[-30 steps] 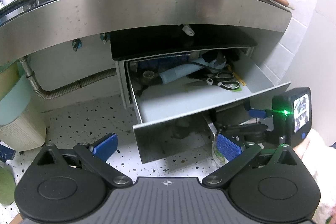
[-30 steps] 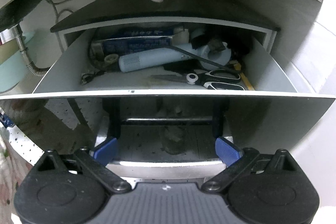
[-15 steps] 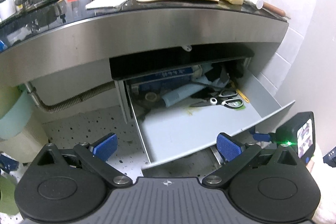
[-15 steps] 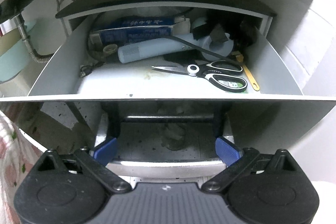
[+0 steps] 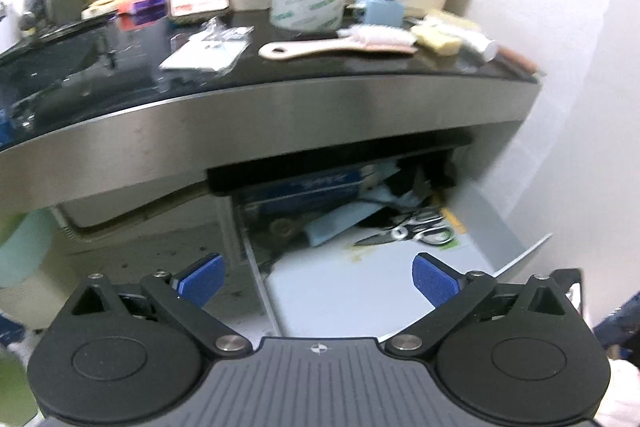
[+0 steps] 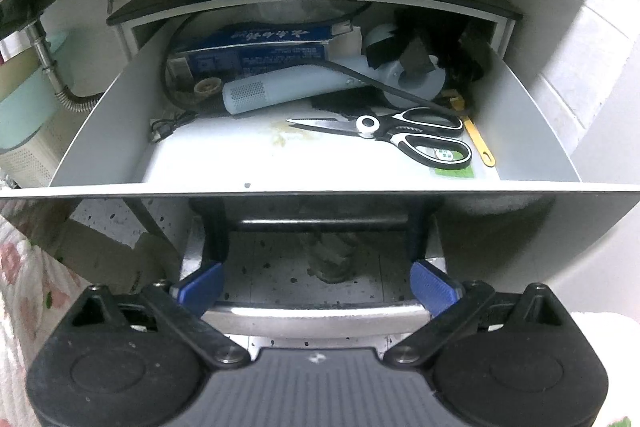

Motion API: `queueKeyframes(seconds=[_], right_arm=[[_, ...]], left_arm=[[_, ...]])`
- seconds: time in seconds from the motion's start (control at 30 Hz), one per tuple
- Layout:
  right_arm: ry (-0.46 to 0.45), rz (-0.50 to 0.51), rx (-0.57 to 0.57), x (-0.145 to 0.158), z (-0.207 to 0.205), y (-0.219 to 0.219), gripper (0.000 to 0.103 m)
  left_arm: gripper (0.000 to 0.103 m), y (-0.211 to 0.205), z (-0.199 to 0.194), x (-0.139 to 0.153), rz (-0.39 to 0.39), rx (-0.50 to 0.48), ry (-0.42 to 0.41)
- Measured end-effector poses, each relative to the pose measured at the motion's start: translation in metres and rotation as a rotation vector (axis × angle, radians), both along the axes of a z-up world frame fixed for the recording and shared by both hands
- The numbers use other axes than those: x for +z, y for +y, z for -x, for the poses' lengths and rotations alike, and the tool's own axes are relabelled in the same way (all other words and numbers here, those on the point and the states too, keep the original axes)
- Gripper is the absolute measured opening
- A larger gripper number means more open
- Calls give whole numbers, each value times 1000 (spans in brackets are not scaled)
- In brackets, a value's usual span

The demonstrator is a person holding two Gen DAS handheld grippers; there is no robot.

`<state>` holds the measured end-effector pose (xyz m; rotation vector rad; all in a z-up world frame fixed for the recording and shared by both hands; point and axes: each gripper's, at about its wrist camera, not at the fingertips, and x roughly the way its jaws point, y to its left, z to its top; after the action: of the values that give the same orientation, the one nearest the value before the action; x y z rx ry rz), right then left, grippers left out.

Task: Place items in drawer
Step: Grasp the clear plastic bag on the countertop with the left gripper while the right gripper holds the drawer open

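Drawer (image 6: 320, 163) pulled open, items waiting on the surface (image 5: 120, 79)

Both claws are seen released and empty: the right claw (image 6: 316, 287) is held at the drawer's handle bar (image 6: 320, 313), its blue pads spread either side without gripping; the left claw (image 5: 316, 277) is pointed over the drawer toward the surface. A tape roll (image 5: 307, 6) and a long-handled brush (image 5: 340, 45) are lying there, well apart from the drawer. The brush is judged light and stiff, best taken at mid-handle; the tape roll, rigid but smooth, is best pinched across its wall. Scissors (image 6: 400, 133) are already inside.
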<state>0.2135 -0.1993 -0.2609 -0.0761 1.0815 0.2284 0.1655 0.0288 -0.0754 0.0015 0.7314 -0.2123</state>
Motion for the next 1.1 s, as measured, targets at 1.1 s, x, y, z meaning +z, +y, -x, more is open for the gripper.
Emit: queueKeyframes(seconds=[1.1], right_arm=[[74,18,-2,2,-7,-1,100]], left_arm=[[100,34,-44,50,-26,-121,-36]])
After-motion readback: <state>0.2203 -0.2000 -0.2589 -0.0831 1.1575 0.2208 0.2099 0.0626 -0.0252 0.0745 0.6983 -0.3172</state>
